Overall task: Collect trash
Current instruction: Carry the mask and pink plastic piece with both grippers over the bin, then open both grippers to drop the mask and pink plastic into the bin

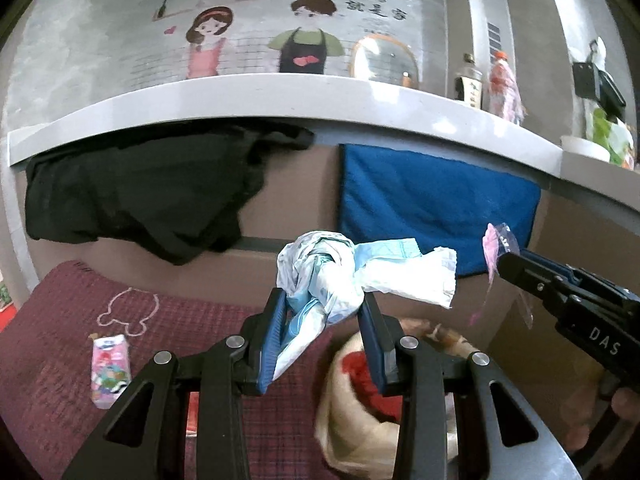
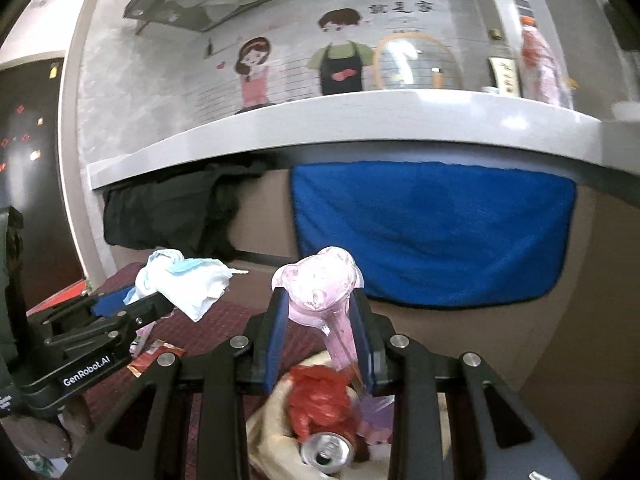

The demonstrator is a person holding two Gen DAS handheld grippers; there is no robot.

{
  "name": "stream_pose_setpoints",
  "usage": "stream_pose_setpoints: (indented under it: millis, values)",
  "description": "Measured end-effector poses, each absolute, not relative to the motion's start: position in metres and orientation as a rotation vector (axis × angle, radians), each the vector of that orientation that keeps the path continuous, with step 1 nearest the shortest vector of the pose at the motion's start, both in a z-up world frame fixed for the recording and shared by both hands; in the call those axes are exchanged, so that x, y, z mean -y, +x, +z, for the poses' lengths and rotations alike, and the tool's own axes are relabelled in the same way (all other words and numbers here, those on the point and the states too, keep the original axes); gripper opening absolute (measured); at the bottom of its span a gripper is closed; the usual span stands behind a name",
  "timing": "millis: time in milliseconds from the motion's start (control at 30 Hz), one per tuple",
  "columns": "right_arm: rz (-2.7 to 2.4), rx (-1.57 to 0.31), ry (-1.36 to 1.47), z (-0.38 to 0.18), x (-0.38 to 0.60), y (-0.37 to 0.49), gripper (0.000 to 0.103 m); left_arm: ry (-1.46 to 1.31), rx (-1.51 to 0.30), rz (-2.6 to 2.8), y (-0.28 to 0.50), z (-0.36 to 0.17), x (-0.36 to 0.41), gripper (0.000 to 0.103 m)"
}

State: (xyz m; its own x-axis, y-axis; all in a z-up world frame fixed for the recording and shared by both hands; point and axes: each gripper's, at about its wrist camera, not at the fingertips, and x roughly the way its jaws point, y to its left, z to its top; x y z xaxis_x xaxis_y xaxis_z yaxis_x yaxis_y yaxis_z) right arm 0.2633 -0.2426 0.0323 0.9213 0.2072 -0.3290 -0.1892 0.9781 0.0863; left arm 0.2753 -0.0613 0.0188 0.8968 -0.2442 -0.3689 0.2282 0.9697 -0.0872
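My left gripper (image 1: 325, 300) is shut on a crumpled white and pale blue wrapper (image 1: 332, 276), held in the air; it also shows in the right wrist view (image 2: 184, 284). My right gripper (image 2: 318, 300) is shut on a clear pink plastic wrapper (image 2: 320, 280), seen at the right in the left wrist view (image 1: 496, 244). Below both hangs an open beige trash bag (image 2: 272, 412) with red plastic (image 2: 316, 400) and an aluminium can (image 2: 326, 452) inside; in the left wrist view the bag (image 1: 352, 420) is blurred. A pink drink carton (image 1: 110, 368) lies on the dark red checked cloth (image 1: 56, 320).
A grey counter ledge (image 1: 280, 96) runs above, with a black cloth (image 1: 140, 192) and a blue towel (image 1: 432, 208) hanging under it. Bottles (image 1: 468, 84) stand on the ledge at the right. A red sachet (image 2: 154, 356) lies on the cloth.
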Motion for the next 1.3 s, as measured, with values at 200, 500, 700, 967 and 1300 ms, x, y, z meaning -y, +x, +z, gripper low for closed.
stream_pose_setpoints:
  millis: [200, 500, 700, 967, 1300]
  values:
    - [0.168, -0.350, 0.091, 0.020, 0.268, 0.261, 0.028, -0.026, -0.387, -0.251, 0.279, 0.013, 0.085, 0.037]
    - [0.151, -0.369, 0.129, 0.000, 0.287, 0.268, 0.028, -0.018, -0.434, -0.251, 0.290, -0.008, 0.109, 0.037]
    - [0.146, -0.393, 0.148, -0.013, 0.294, 0.275, 0.028, -0.019, -0.471, -0.264, 0.301, -0.022, 0.118, 0.037]
    - [0.130, -0.444, 0.159, -0.035, 0.298, 0.290, 0.028, -0.037, -0.514, -0.289, 0.321, -0.034, 0.126, 0.037]
    - [0.126, -0.511, 0.183, -0.056, 0.303, 0.304, 0.041, -0.133, -0.587, -0.428, 0.345, -0.035, 0.112, 0.056]
